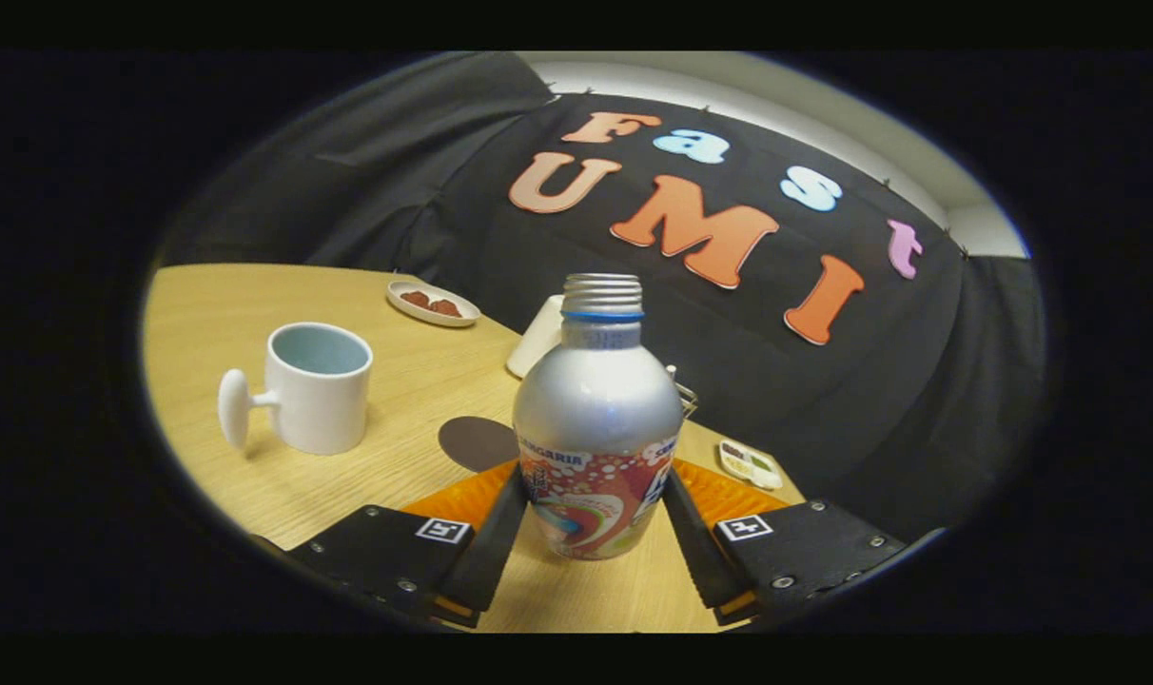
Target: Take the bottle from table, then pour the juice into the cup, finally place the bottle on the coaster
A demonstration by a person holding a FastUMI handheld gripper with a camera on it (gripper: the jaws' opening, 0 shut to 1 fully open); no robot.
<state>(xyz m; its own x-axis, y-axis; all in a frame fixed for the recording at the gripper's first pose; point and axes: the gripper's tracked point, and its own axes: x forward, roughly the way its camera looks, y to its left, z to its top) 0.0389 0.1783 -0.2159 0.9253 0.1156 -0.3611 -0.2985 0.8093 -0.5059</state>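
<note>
A silver bottle [596, 419] with a colourful label and a bare threaded neck without a cap stands upright between my fingers. My gripper [594, 485] is shut on it, both black fingers [493, 542] pressing the label from either side. Whether its base rests on the wooden table [215, 314] or hangs just above it, I cannot tell. A white cup [315, 390] with a pale blue inside and a knob handle stands beyond my left finger. The dark round coaster [475, 442] lies flat between cup and bottle, partly hidden by the bottle.
An orange plate [729, 495] lies behind the bottle, just past my fingertips. A small dish [434, 303] with brown pieces sits at the table's far edge. A white object [538, 338] stands behind the bottle's neck, and a small tray [750, 463] lies beyond my right finger.
</note>
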